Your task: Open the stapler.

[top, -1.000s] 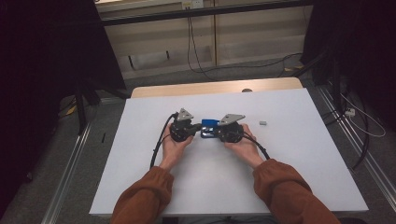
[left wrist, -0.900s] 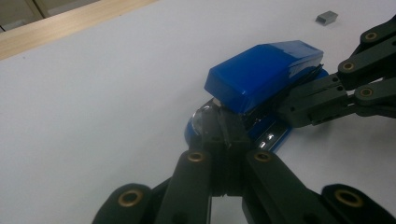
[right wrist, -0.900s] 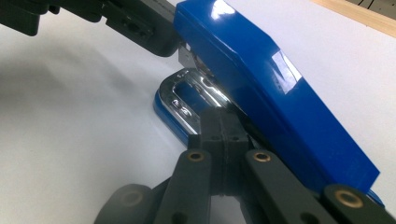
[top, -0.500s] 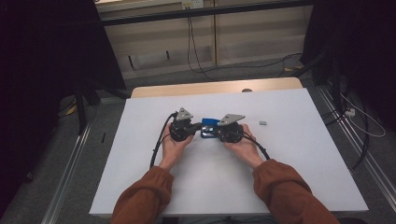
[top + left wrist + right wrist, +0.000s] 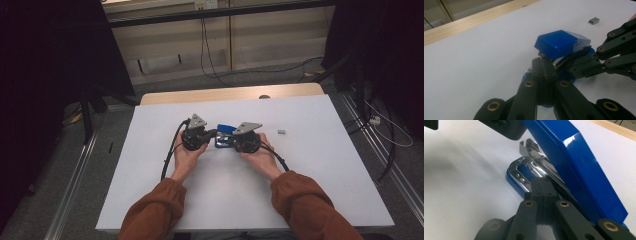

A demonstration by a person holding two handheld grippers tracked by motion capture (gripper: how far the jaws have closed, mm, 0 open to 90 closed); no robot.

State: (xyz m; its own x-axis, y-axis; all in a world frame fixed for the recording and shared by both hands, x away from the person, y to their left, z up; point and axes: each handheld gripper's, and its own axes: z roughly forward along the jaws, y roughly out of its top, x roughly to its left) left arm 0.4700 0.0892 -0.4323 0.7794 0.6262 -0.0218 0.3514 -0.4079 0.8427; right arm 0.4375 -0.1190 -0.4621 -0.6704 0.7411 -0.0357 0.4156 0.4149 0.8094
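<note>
Both claws meet mid-surface: the left claw (image 5: pixel 212 134) and the right claw (image 5: pixel 226 141) are each closed on the blue stapler (image 5: pixel 225 131), its glossy plastic lid swung open — chrome magazine bare. Loading looks unfinished: beyond, the small grey staple block (image 5: pixel 281 131) waits on the matte white surface (image 5: pixel 320 165).

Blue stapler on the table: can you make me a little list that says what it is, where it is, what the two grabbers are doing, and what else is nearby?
thing: blue stapler, top lifted open, metal staple track showing
place: on the white table, between the two grippers
left gripper: jaws shut, tips at the stapler's front end
right gripper: jaws shut, tips against the metal track under the blue top
nearby: small grey block of staples, lying apart on the table to the stapler's right
hands: one behind each gripper, orange sleeves
</note>
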